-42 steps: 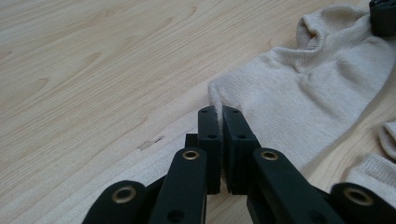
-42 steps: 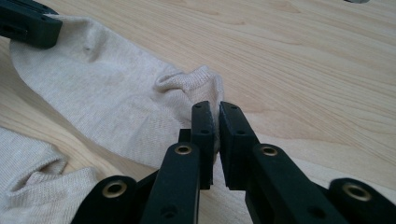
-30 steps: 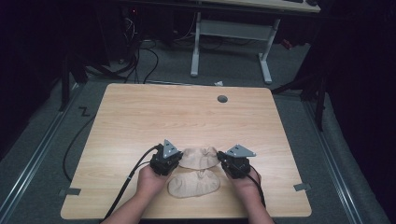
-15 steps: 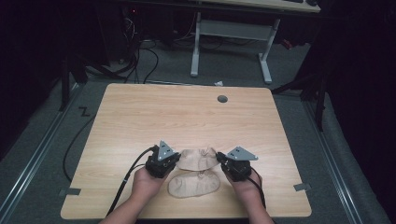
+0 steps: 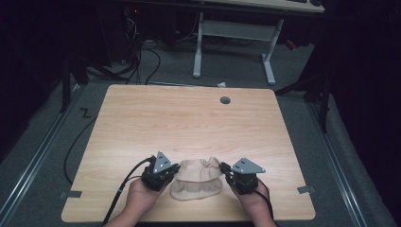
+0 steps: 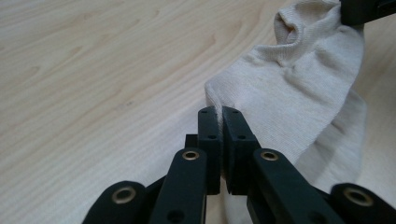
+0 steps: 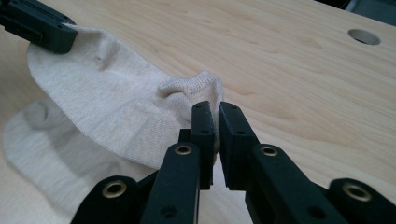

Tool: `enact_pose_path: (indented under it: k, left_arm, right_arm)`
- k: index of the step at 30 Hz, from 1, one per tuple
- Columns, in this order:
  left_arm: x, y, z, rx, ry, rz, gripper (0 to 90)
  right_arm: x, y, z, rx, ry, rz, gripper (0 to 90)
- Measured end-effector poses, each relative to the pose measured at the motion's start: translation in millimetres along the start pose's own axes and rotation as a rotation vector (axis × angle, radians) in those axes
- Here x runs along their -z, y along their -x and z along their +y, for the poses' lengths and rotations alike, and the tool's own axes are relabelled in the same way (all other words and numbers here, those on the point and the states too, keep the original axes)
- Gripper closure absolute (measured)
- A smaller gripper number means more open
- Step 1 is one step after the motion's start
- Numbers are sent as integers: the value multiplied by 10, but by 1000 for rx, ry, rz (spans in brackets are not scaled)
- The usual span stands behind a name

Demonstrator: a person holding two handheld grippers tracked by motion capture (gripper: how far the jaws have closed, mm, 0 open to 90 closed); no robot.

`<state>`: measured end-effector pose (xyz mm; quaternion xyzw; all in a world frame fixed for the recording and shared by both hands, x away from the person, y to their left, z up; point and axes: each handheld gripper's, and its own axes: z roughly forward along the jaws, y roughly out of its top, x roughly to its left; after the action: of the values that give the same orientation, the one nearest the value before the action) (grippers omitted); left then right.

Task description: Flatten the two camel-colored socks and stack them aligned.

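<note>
Plainly unlabelled beige sock (image 5: 196,177), each end pinched by a hand-held gripper, left (image 5: 171,176) and right (image 5: 225,171).

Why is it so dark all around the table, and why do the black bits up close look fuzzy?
High view: light falls on the table while the floor and room behind stay dim. Left gripper view: the sock is sharp where the fingers pinch it, but the nearest links blur. Right gripper view: same blur low down, and the sock casts a soft shadow on the other sock.
</note>
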<state>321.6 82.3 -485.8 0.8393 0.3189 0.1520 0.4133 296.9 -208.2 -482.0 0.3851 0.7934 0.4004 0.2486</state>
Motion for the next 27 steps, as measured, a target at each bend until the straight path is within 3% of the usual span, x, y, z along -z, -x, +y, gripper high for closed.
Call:
enact_pose_path:
  k: [5, 12, 17, 23, 27]
  left_arm:
    - [74, 99, -121, -1, -31, -26, 866]
    - [112, 222, -367, 17, -99, -52, 861]
    - [24, 233, -415, -24, -155, -20, 812]
    - [-56, 161, -388, -50, -147, 25, 726]
    - [-45, 40, -344, -12, -86, 19, 598]
  right_arm:
    - [49, -94, -91, 9, -25, 30, 849]
    - [-3, -166, -279, -5, -111, 71, 848]
    - [-111, -192, -348, 16, -183, 59, 843]
    - [-144, -166, -368, -10, -189, 57, 786]
    - [-91, -125, -325, -47, -132, 47, 715]
